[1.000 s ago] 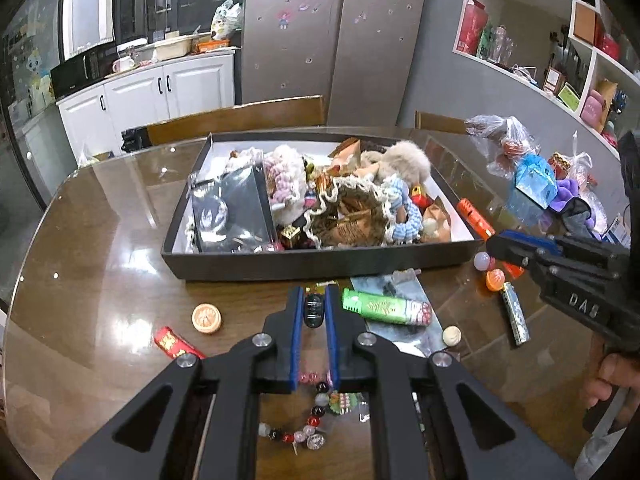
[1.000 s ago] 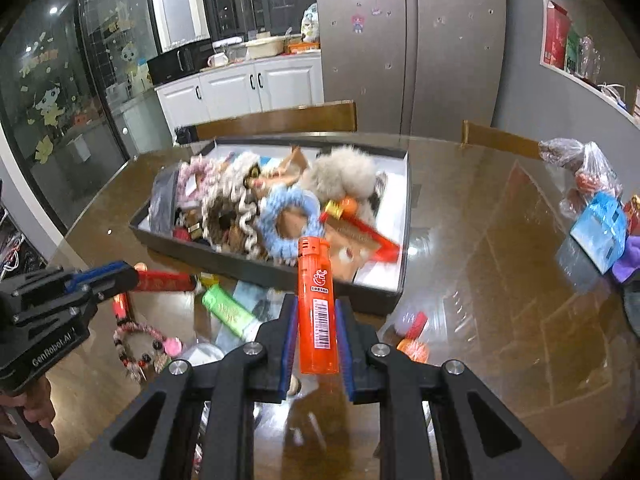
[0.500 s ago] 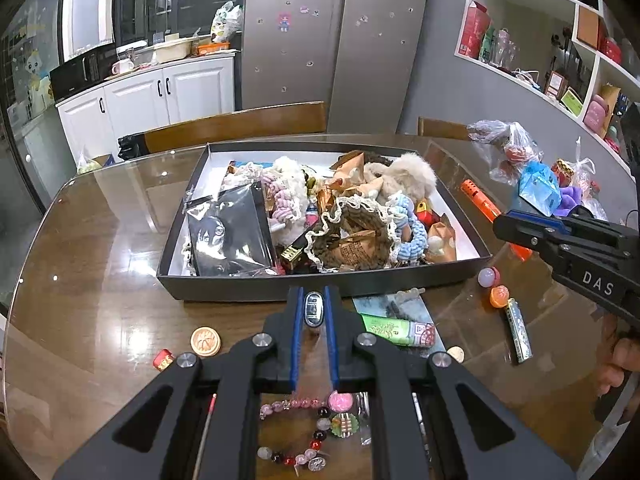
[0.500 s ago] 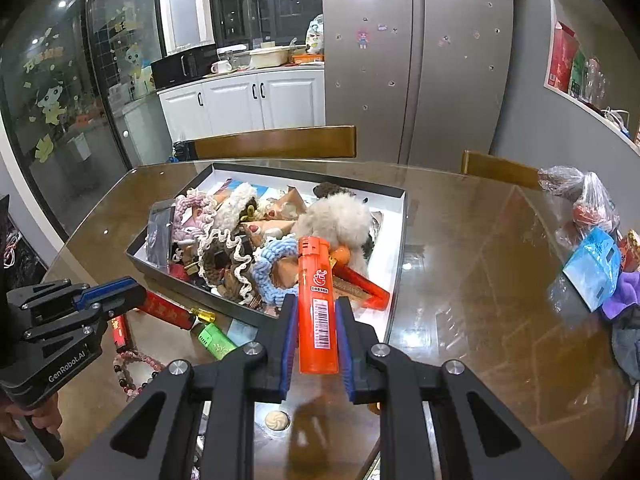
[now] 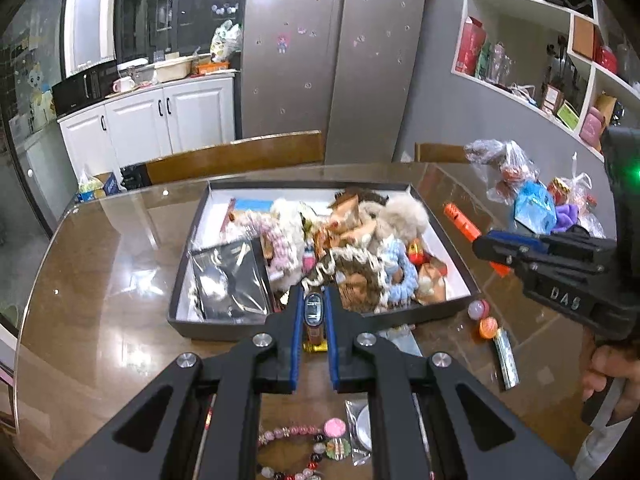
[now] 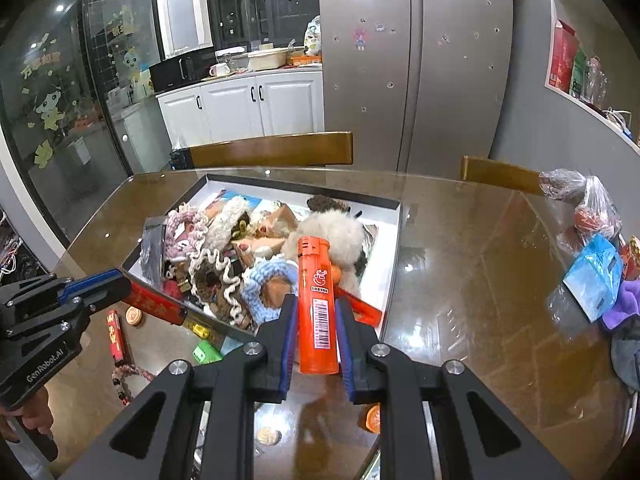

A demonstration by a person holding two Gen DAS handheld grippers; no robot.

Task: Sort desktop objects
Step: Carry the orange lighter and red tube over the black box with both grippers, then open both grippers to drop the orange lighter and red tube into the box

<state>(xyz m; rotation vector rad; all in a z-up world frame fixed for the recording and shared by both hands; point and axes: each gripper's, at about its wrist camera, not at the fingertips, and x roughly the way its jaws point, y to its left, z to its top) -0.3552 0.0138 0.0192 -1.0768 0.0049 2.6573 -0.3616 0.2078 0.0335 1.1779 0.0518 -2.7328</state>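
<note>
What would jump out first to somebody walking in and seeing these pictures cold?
Probably the bright orange lighter, clamped upright in the right gripper at the near edge of the box. Behind it, the dark shallow box in the middle of the glossy table brims with fluffy, knitted odds and ends. The left gripper pinches a red lighter too, just short of the box's near wall.

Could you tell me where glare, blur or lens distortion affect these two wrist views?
Left wrist view: ceiling lights glare off the glass tabletop; the fridge bows from the fisheye; the box's contents look slightly soft. Right wrist view: the orange lighter is sharp, glare spots dot the tabletop, and dark vignetting fills the corners.
</note>
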